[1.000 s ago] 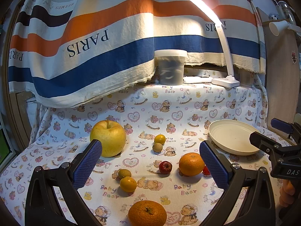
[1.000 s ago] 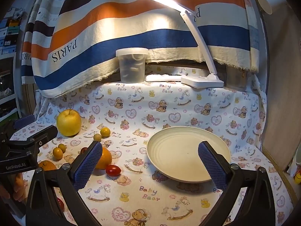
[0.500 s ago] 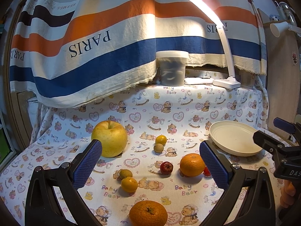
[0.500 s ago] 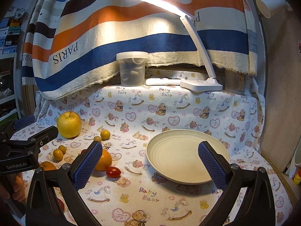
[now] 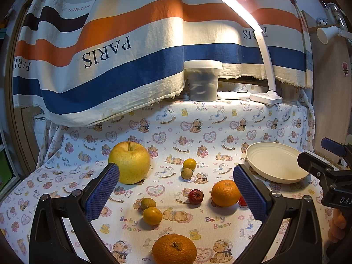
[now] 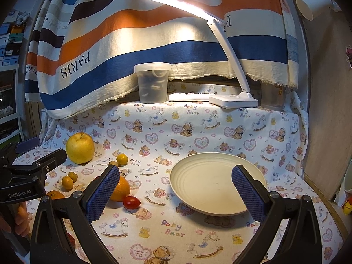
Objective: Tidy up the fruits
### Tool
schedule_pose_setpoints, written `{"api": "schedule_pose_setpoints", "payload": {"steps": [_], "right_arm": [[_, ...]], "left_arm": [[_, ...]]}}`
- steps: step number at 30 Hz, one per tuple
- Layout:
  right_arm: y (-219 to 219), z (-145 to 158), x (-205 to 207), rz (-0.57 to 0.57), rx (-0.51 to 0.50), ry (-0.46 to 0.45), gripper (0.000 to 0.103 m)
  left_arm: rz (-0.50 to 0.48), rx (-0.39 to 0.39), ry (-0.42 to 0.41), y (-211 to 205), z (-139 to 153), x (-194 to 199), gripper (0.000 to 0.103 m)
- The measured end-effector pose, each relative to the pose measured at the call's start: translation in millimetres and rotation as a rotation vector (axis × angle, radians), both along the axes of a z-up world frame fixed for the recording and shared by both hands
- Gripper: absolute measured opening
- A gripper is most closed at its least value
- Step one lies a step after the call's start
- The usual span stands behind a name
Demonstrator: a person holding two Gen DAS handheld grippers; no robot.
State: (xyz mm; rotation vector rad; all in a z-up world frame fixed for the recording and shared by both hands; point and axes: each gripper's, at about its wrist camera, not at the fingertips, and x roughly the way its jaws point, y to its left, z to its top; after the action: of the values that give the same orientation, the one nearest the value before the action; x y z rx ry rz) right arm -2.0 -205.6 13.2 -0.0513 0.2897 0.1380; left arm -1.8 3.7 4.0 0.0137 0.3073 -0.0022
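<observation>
Orange citrus [image 5: 226, 193], two; one plate [image 6: 216, 183]

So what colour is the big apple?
Yellow apple, clearest in the left wrist view.

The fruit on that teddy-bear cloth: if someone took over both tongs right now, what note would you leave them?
Left tongs: open, holding nothing.
Right tongs: open, holding nothing, facing the plate.
Plate holds no fruit yet; nothing sorted.
All on the cloth, left of the plate: apple, two oranges, a cherry tomato, a dark red fruit, four small yellow-green fruits.
Left: all of it.
</observation>
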Motion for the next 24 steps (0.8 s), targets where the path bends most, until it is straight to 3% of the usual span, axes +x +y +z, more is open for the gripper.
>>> {"api": "schedule_pose_setpoints", "payload": {"steps": [24], "right_arm": [[-0.1,0.9,-3.3,-0.006,-0.005,-0.023,0.103]], "left_arm": [[0.004,0.005,0.001,0.5,0.0,0.3,0.103]]}}
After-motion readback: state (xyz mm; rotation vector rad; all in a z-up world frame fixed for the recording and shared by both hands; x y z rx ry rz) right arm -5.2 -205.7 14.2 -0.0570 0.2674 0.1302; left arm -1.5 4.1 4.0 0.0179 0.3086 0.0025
